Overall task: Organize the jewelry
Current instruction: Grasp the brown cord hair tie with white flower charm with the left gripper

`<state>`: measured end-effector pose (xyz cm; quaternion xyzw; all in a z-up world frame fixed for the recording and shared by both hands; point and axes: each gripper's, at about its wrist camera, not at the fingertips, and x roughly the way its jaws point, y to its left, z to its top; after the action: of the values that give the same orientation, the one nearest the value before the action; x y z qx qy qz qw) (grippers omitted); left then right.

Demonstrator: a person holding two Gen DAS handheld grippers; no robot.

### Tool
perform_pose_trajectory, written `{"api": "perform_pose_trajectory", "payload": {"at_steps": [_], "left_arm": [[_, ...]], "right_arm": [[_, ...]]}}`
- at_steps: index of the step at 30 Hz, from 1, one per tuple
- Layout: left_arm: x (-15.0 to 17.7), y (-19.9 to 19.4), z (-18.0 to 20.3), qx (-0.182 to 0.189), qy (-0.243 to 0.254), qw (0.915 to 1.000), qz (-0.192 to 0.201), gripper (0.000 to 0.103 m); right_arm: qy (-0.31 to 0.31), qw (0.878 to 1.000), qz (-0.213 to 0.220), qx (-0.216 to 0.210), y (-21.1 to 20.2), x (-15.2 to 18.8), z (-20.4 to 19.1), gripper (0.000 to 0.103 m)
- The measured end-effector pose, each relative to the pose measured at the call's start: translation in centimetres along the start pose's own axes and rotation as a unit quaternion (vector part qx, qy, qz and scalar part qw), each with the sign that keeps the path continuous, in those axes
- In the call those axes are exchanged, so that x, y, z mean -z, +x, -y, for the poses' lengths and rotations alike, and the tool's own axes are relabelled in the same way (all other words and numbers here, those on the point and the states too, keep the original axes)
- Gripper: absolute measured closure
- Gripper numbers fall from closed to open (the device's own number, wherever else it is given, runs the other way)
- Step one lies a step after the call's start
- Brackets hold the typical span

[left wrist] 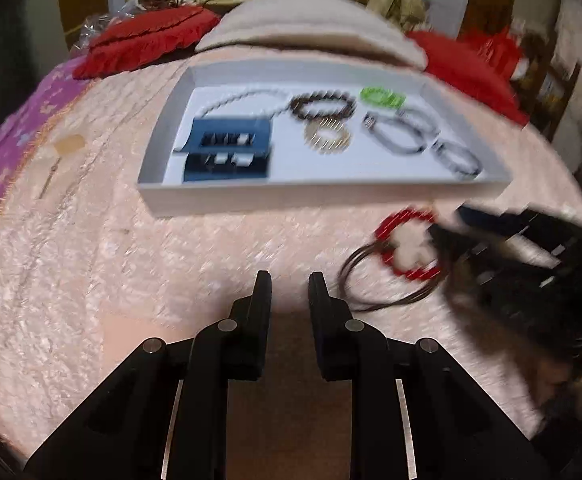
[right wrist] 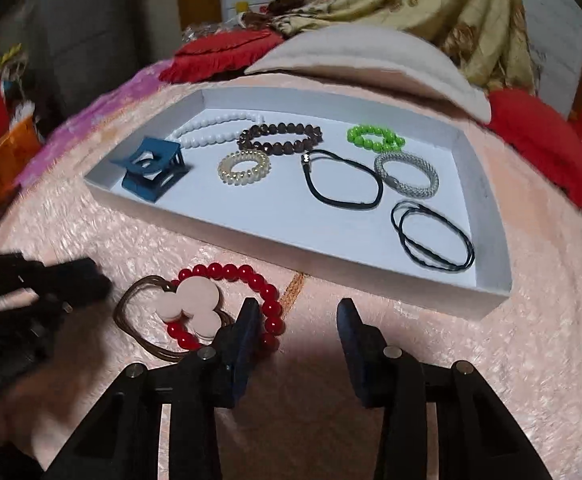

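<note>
Red beads form a bracelet (right wrist: 251,292) that lies on the pink blanket (right wrist: 491,360), just in front of the white tray (right wrist: 371,276) and outside it. On this red bracelet rests a pale clover-shaped pendant (right wrist: 189,306) with a brown cord (right wrist: 131,316) looping out to the side.

The right gripper (right wrist: 297,318) is released, with a wide gap between its fingers and nothing inside; its left finger (right wrist: 247,328) covers part of the red bracelet, but I cannot tell if it touches it. The left gripper (left wrist: 289,292) is also released and empty, above bare blanket, near the red bracelet (left wrist: 405,240).

Inside the tray lie a blue hair clip (right wrist: 151,172), a white bead necklace (right wrist: 211,130), a dark brown bead bracelet (right wrist: 281,140), a pale spiral hair tie (right wrist: 244,168), a green bead bracelet (right wrist: 375,138), a black cord bracelet (right wrist: 343,182), a silver mesh bracelet (right wrist: 407,174) and a thin black cord loop (right wrist: 435,240).
</note>
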<state>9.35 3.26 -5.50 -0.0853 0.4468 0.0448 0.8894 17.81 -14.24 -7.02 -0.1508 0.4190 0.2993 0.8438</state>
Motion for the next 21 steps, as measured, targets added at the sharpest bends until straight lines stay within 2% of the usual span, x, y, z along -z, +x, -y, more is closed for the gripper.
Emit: {"api": "perform_pose_trajectory", "payload": {"at_steps": [3, 5, 6, 8, 9, 12, 14, 18, 21], "left_arm": [[-0.3, 0.2, 1.6, 0.032, 0.022, 0.9992, 0.003, 0.085], [0.0, 1.7, 3.0, 0.012, 0.052, 0.9984, -0.022, 0.085], [0.2, 1.7, 3.5, -0.014, 0.067, 0.9976, -0.009, 0.084], [0.5, 1.8, 4.0, -0.048, 0.091, 0.9947, -0.006, 0.081], [0.5, 1.8, 3.8, -0.051, 0.089, 0.9947, -0.005, 0.081], [0.2, 1.8, 2.0, -0.063, 0.059, 0.9961, -0.012, 0.081], [0.0, 1.9, 1.1, -0.046, 0.041, 0.9979, -0.02, 0.081], [-0.3, 1.5, 0.9, -0.004, 0.031, 0.9993, -0.018, 0.082], [-0.2, 0.0, 2.0, 0.032, 0.051, 0.9982, 0.001, 0.078]], "right_arm": [[0.003, 1.0, 0.002, 0.002, -0.2, 0.3, 0.2, 0.064], [0.005, 1.0, 0.002, 0.003, -0.1, 0.3, 0.2, 0.064], [0.005, 1.0, 0.001, 0.009, -0.1, 0.3, 0.3, 0.063], [0.004, 0.999, -0.004, 0.033, -0.1, 0.4, 0.6, 0.054], [0.007, 0.999, -0.009, 0.053, -0.3, 0.5, 1.0, 0.045], [0.035, 0.996, -0.024, 0.076, -1.1, 1.2, 3.5, 0.042], [0.052, 0.995, -0.029, 0.077, -1.6, 1.9, 5.0, 0.042], [0.07, 0.997, -0.021, 0.032, -2.7, 3.0, 6.3, 0.047], [0.066, 0.998, -0.008, -0.006, -3.0, 3.0, 5.9, 0.049]]}}
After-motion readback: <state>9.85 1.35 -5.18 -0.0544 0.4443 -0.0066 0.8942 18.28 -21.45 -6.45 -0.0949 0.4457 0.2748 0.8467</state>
